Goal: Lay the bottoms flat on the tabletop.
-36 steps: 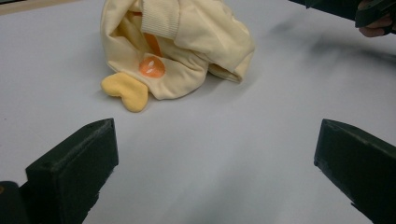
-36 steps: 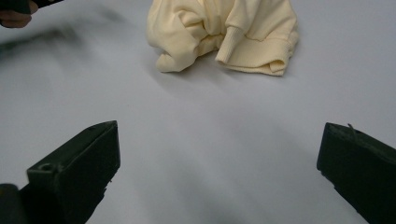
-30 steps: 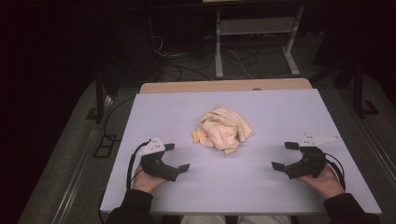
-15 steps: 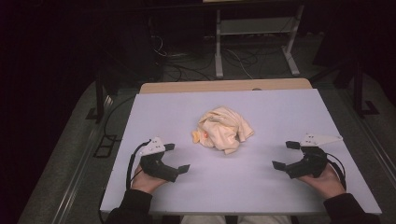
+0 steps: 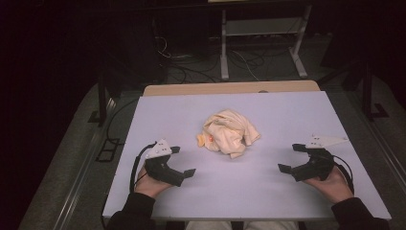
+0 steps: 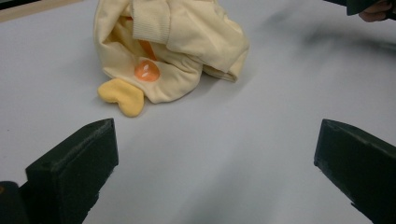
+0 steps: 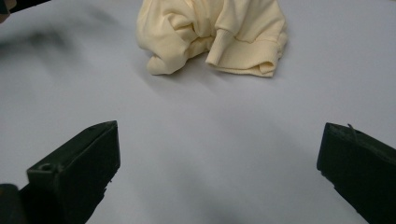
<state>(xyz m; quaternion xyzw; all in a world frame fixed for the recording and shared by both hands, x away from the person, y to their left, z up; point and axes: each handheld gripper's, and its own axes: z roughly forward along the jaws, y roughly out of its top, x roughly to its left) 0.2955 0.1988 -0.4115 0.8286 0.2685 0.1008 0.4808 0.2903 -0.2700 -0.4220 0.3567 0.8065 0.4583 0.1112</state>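
A crumpled pale yellow garment lies in a heap at the middle of the white table. An orange patch and a small yellow flap show on its left side. The left gripper view has the garment ahead of my jaws; the right gripper view has the garment with a ribbed cuff. My left gripper rests near the front left, open and holding nothing. My right gripper rests near the front right, also open and holding nothing. Both point inward at the heap, well apart from it.
A wooden strip runs along the table's far edge. Beyond it, on the dark floor, stand a metal frame and loose cables. A rail runs along the floor left of the table.
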